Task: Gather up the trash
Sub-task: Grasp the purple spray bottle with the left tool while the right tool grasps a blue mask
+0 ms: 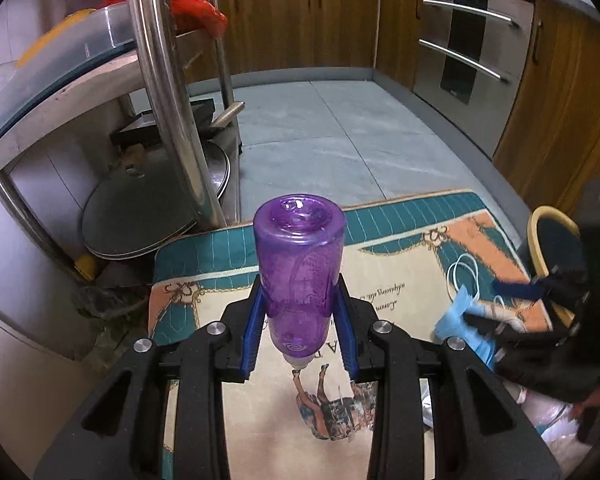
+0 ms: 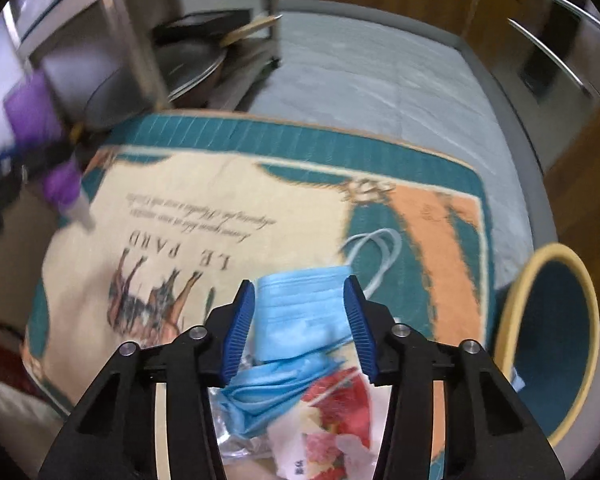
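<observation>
My left gripper (image 1: pixel 299 312) is shut on a purple plastic bottle (image 1: pixel 300 264), held above the patterned rug (image 1: pixel 400 300) with its neck toward me; the bottle also shows in the right wrist view (image 2: pixel 44 148). My right gripper (image 2: pixel 302 312) has its jaws apart around a blue face mask (image 2: pixel 300 312) that lies on the rug (image 2: pixel 220 208); whether the pads press it is unclear. Under the mask lie a second blue mask (image 2: pixel 268 392) and a red and white wrapper (image 2: pixel 332 416). The right gripper also shows in the left wrist view (image 1: pixel 500 308) at the mask (image 1: pixel 456 316).
A round bin (image 2: pixel 548 344) with a tan rim and dark blue inside stands at the rug's right edge, also in the left wrist view (image 1: pixel 556 248). A steel rack (image 1: pixel 164 92) with pan lids (image 1: pixel 152 208) stands left. Wooden cabinets (image 1: pixel 300 24) and an oven (image 1: pixel 468 48) line the far side.
</observation>
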The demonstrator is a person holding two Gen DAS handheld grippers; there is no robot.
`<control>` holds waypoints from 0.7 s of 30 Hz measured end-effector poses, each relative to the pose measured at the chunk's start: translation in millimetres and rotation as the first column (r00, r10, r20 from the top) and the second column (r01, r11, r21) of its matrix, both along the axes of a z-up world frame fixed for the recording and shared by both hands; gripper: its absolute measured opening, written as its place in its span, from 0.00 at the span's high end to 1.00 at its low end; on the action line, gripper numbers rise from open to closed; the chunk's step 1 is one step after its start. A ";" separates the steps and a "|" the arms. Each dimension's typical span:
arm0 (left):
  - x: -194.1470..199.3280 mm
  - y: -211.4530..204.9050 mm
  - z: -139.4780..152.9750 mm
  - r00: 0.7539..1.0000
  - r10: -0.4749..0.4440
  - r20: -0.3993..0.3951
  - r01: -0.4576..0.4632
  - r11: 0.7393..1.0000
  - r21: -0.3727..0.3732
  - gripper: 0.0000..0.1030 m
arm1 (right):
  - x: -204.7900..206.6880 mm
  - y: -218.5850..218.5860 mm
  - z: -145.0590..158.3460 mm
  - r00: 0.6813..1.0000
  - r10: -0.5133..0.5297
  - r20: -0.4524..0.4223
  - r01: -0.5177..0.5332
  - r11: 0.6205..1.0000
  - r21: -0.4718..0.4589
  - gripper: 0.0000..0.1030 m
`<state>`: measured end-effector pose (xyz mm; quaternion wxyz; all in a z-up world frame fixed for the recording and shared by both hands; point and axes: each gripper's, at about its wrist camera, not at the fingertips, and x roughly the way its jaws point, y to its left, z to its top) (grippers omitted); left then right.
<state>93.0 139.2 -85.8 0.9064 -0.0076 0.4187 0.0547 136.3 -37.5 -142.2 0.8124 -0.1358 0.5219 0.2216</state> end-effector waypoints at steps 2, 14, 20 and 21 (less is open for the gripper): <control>0.7 -1.6 -0.1 1.000 -0.006 -0.001 0.006 1.000 0.005 0.69 | -0.9 5.1 -9.3 1.000 0.009 -0.028 -0.009 1.000 -0.024 0.61; 3.9 -12.3 -4.9 0.999 -0.046 -0.019 0.046 0.999 0.018 0.69 | 4.5 5.3 -10.8 0.996 -0.010 -0.084 0.011 1.000 0.014 0.83; 3.1 -18.8 -0.9 0.998 -0.057 -0.005 0.057 0.998 0.020 0.69 | 20.9 -30.3 30.6 0.986 -0.148 -0.071 0.161 0.957 0.241 0.83; 3.2 -20.5 -0.3 0.998 -0.059 -0.005 0.059 0.998 0.020 0.69 | 23.3 -37.1 37.2 0.983 -0.168 -0.072 0.181 0.946 0.268 0.83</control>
